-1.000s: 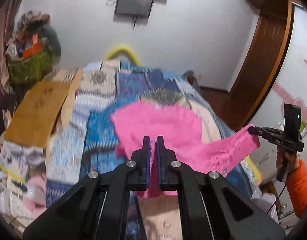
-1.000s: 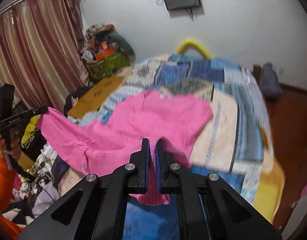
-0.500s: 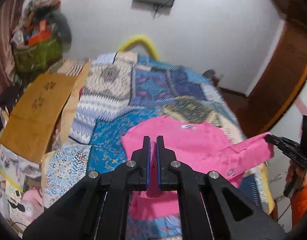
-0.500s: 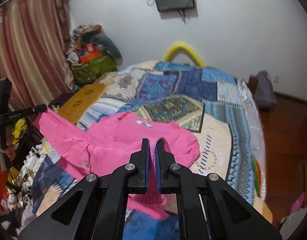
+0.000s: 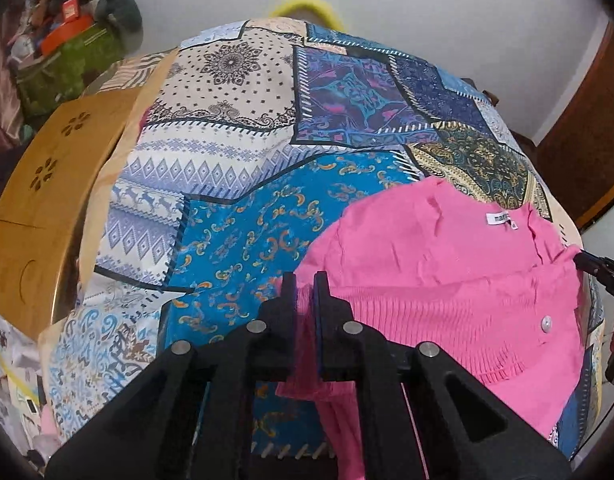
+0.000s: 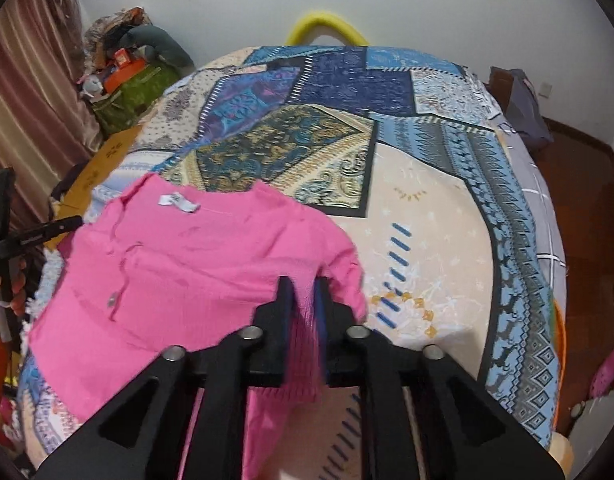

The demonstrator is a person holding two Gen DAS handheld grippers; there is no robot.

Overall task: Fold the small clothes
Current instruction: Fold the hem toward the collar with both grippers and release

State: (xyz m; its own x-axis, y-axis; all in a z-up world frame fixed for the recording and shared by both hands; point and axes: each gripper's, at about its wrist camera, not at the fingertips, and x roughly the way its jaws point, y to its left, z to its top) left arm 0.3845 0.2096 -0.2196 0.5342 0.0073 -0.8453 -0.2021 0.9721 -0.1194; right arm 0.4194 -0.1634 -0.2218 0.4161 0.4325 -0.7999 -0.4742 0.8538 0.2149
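Both the left gripper [image 5: 305, 294] and right gripper [image 6: 303, 300] pinched the pink cardigan [image 5: 447, 276] in their jaws, its body lying ahead on the bed [image 5: 243, 216], where uneven pulling risked bunching it.

The right gripper [image 6: 304, 304] pinches the pink cardigan's [image 6: 195, 256] hem over the patchwork bedspread [image 6: 427, 208].

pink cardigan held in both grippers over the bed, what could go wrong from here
1. The left gripper and right gripper each pinch only a narrow bit of the pink cardigan; the knit may slip out.
2. Its collar end looks rumpled on the patchwork bedspread, so creases could get folded in.
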